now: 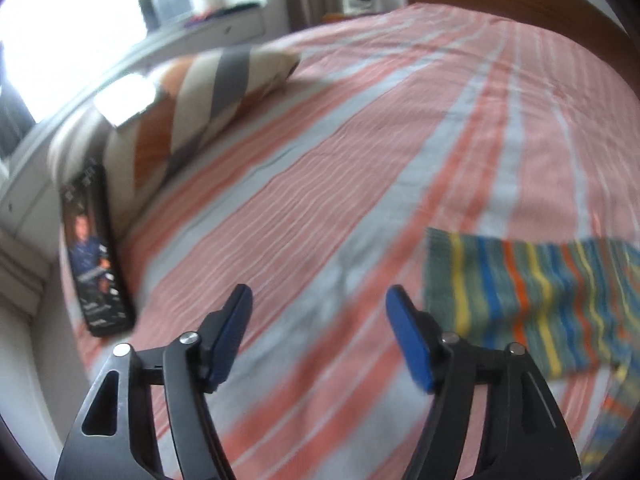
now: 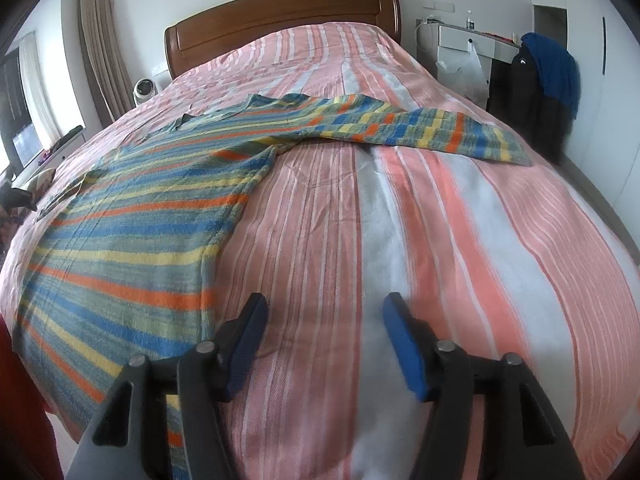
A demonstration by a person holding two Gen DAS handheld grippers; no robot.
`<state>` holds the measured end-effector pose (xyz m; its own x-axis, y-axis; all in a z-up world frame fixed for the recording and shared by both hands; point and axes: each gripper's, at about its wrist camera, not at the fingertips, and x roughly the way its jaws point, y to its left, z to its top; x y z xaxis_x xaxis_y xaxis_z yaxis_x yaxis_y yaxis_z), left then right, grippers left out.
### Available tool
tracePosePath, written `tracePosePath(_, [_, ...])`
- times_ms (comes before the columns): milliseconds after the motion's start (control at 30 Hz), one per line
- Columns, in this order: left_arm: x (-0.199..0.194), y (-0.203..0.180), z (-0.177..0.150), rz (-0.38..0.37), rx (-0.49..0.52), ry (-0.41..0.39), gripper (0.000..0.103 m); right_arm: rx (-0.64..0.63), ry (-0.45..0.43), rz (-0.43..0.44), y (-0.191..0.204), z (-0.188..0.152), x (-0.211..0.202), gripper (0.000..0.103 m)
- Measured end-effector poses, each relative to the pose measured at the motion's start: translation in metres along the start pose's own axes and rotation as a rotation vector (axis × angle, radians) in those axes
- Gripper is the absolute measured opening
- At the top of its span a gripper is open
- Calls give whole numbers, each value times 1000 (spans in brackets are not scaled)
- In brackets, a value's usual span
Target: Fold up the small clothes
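Note:
A striped garment [image 2: 132,240] in green, blue, yellow and orange lies flat on the left half of the pink striped bedspread [image 2: 480,240]. One sleeve [image 2: 460,132] stretches out to the right. My right gripper [image 2: 326,302] is open just right of the garment's near edge, with only bedspread between its blue pads. In the left wrist view a part of the garment [image 1: 540,304] lies to the right of my left gripper [image 1: 319,294]. That gripper is open over bare bedspread [image 1: 400,120] and holds nothing.
A striped pillow [image 1: 200,100] and a propped-up dark screen [image 1: 96,256] sit at the bed's left edge. A wooden headboard [image 2: 280,16] is at the far end. Right of the bed stand a white cabinet [image 2: 464,40] and dark and blue clothes [image 2: 552,72].

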<state>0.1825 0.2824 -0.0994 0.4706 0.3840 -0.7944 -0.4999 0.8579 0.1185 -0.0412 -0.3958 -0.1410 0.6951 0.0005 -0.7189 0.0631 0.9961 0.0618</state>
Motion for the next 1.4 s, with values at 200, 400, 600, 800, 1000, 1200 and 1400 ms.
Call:
tracePosePath(200, [-48, -30, -16, -17, 89, -109, 81, 4, -5, 0, 0, 0, -4, 63])
tracePosePath(400, [-104, -57, -36, -55, 175, -194, 83, 5, -16, -2, -1, 0, -9, 63])
tracePosePath(600, [-145, -77, -50, -74, 233, -266, 87, 15, -39, -8, -3, 0, -18, 63])
tracePosePath(800, [-166, -89, -62, -101, 269, -290, 87, 20, -48, -10, -5, 0, -22, 63])
tracePosePath(1000, [-181, -99, -73, -97, 305, -320, 88, 4, -52, -12, -3, 0, -24, 63])
tracePosePath(1200, [-198, -110, -85, -110, 337, -352, 89, -3, -56, -17, -1, 0, -25, 63])
tracePosePath(1400, [-219, -125, -95, -119, 380, -400, 91, -8, -56, -18, -1, 0, -24, 63])
